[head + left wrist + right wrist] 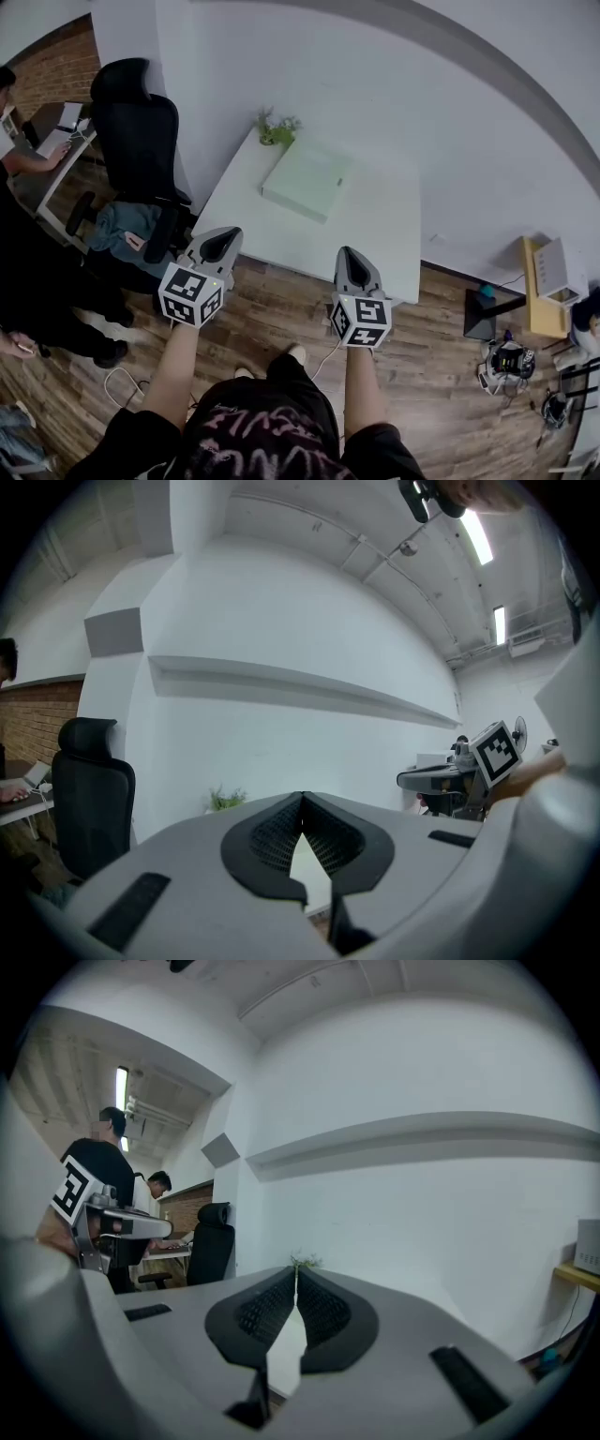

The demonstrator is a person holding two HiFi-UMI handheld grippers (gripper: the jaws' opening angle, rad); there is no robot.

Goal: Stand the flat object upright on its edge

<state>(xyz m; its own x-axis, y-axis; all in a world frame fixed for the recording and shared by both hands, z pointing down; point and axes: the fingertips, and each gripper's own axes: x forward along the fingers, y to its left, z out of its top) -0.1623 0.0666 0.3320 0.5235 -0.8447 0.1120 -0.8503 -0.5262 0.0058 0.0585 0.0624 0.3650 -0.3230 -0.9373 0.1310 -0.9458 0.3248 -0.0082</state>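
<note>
Both my left tool (225, 238) and right tool (350, 255) are closed and empty, hovering at the bench's (375, 246) near edge, I judge poised to approach the box (307, 181) lying flat near the plant (276, 129).

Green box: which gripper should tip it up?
Probably right: right gripper points toward the flat green box; left gripper sits off near the left edge of the table. Both shut, empty.

Head view: high up, steeply down on desk (375, 234) at mid-frame, not close. Gripper views ride left hand-held gripper (228, 234) and right hand-held gripper (349, 253), low, level, facing white wall (281, 621). All three share plant (277, 129) and black chair (141, 131), upper left in head view.
</note>
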